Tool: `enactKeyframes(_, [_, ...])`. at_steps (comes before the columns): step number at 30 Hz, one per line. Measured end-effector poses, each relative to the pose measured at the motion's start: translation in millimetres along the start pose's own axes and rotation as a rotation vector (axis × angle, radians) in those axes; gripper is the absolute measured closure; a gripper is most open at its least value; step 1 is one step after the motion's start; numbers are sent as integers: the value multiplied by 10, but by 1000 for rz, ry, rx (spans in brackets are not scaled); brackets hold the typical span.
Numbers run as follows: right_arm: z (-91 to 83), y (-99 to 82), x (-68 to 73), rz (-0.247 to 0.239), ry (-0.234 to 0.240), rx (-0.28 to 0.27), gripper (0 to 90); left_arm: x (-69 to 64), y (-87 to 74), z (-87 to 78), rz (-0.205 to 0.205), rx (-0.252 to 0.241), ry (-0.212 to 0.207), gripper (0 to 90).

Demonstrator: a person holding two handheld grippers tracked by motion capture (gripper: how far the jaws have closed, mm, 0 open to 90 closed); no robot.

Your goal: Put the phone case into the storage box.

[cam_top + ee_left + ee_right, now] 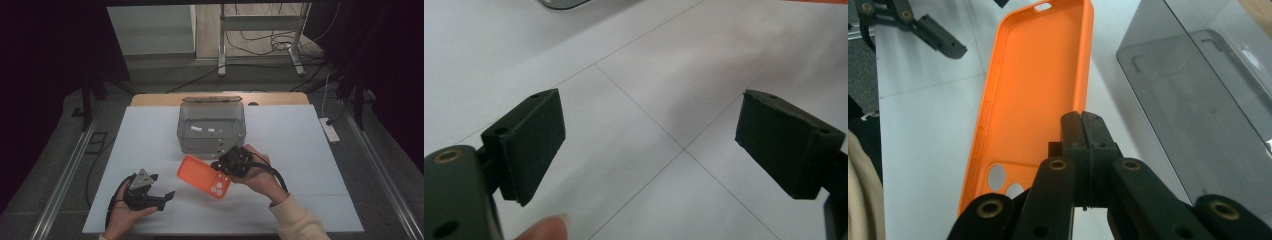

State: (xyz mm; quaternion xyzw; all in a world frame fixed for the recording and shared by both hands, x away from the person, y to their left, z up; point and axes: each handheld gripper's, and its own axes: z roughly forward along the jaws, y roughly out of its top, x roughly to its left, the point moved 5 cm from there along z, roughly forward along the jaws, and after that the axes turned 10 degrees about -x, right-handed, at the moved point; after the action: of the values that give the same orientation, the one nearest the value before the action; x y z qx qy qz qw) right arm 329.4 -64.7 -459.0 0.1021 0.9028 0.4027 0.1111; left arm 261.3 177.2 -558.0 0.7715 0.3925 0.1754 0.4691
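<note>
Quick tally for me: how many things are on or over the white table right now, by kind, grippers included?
Orange phone case, clamped at its edge by the right gripper: 1
Clear grey plastic bin: 1
Hand-held grippers, the right one and the left gripper with jaws open: 2
Total: 4
A few small white bits lie in the bin, too small to identify.

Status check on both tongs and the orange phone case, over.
Left tongs open, empty. Right tongs shut on orange phone case edge, case off the table. Grey plastic bin just behind, nothing blocking.
</note>
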Motion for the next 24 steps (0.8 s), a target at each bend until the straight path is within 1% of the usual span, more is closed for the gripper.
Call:
enactKeyframes(1, [-42,-43,4,8,0,-9,896,1,-1,0,2,2,1,125])
enactKeyframes(3, [-62,-67,3,11,-2,-11,896,-2,-1,2,2,2,3,125])
enactKeyframes(4, [-99,-112,11,8,-17,-17,895,-3,0,2,2,1,5,125])
enactKeyframes(5, [-99,-112,11,8,-17,-17,895,-4,1,1,1,-1,4,125])
enactKeyframes(8, [-175,-172,59,-16,-27,-5,895,-4,2,2,2,-1,4,125])
enactKeyframes(10, [-220,-184,79,-29,-42,-5,896,-9,3,1,-1,0,3,124])
enactKeyframes(11, [-220,-184,79,-29,-42,-5,896,-11,4,0,-2,0,3,124])
enactKeyframes(12, [-264,-195,110,-34,-44,-8,895,-10,5,0,-2,-1,2,125])
enactKeyframes(18, [-344,-262,157,-49,-55,0,896,-9,9,-6,1,-3,2,125])
enactKeyframes(19, [-348,-275,162,-45,-56,1,895,-10,11,-8,0,-4,1,125])
enactKeyframes(20, [-361,-317,165,-50,-64,12,895,-9,13,-11,0,-5,1,125])
enactKeyframes(22, [-364,-332,162,-52,-68,14,896,-6,12,-12,-1,-5,2,125])
enactKeyframes(24, [-380,-368,151,-45,-69,18,895,-3,11,-10,-1,-4,3,125])
